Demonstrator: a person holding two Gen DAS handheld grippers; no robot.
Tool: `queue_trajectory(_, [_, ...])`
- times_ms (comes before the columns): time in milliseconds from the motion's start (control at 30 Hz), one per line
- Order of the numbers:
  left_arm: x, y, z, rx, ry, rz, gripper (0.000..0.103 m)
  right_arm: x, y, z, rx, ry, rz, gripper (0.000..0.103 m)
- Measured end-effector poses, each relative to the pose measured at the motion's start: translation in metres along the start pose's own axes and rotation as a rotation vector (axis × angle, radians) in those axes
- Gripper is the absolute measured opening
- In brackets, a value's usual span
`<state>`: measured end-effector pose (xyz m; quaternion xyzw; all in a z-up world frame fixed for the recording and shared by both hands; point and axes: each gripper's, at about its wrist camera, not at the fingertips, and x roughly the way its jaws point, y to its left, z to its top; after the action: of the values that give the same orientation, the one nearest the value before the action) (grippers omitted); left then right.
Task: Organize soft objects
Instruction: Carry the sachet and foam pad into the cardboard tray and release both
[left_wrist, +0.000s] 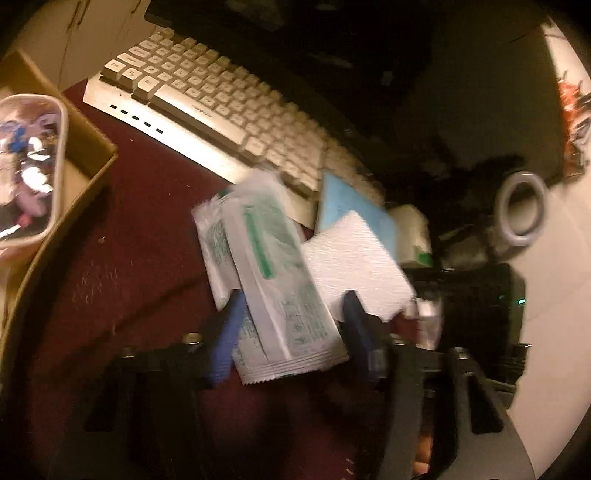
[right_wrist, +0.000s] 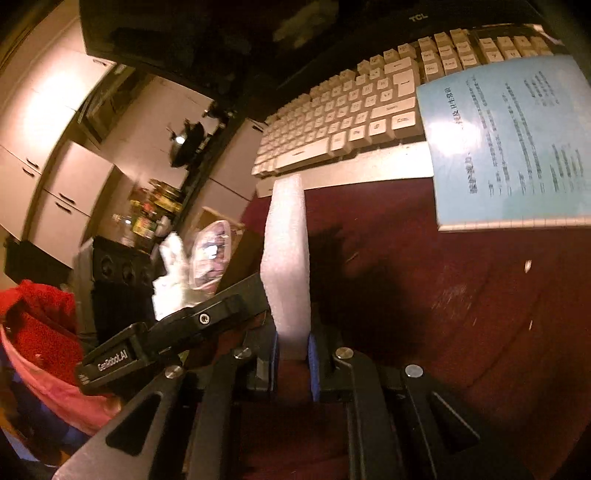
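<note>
You're mid-pickup: left gripper (left_wrist: 291, 325) has its jaws pinching the packets (left_wrist: 273, 280) just above the desk (left_wrist: 147, 221) near the keyboard (left_wrist: 221, 103), right gripper (right_wrist: 293, 354) pinches the foam (right_wrist: 288, 258); next carry both to the box (left_wrist: 92, 155) at the desk's left edge.

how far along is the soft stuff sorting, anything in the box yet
Done: a printed soft pouch already sits in the brown cardboard box. In hand: the left gripper has white-and-green plastic sachets between its fingers, and the right gripper is shut on a white foam sheet. Left: both loads still need placing. The blue paper booklet remains on the white keyboard.
</note>
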<state>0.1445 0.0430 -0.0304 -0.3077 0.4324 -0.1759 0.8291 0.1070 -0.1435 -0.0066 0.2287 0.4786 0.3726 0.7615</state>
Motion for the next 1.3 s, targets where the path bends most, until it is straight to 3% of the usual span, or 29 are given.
queue_trajectory(167, [-0.058,-0.005,-0.02,0.018,-0.11,0.036,0.051,0.002,0.044,-0.016,-0.045,-0.003,0.076,0.011])
queue_trajectory(433, [-0.143,0.025,-0.029,-0.037,-0.256,0.039,0.049,0.046,0.113,-0.01,-0.161,0.066,0.178,0.012])
queue_trajectory(667, [-0.158,0.073,-0.03,-0.137,-0.26,0.035,0.049,0.097,0.12,0.001,-0.158,0.14,0.147,0.011])
queue_trajectory(733, [-0.161,0.071,-0.033,-0.116,-0.265,0.032,0.051,0.09,0.116,0.0,-0.151,0.121,0.13,0.011])
queue_trajectory(833, [-0.158,0.059,-0.038,-0.047,-0.275,0.056,0.065,0.074,0.103,0.005,-0.123,0.086,0.101,0.011])
queue_trajectory(967, [-0.159,0.051,-0.046,0.017,-0.308,0.115,0.065,0.071,0.096,0.011,-0.108,0.109,0.078,0.011])
queue_trajectory(1133, [-0.172,0.059,-0.051,-0.032,-0.353,0.104,0.065,0.101,0.125,0.014,-0.184,0.199,0.081,0.015])
queue_trajectory(1233, [-0.196,0.066,-0.055,-0.064,-0.437,0.131,0.065,0.131,0.144,0.011,-0.229,0.306,0.114,0.015])
queue_trajectory(1300, [-0.207,0.07,-0.054,-0.085,-0.471,0.14,0.065,0.142,0.147,0.007,-0.241,0.364,0.111,0.033])
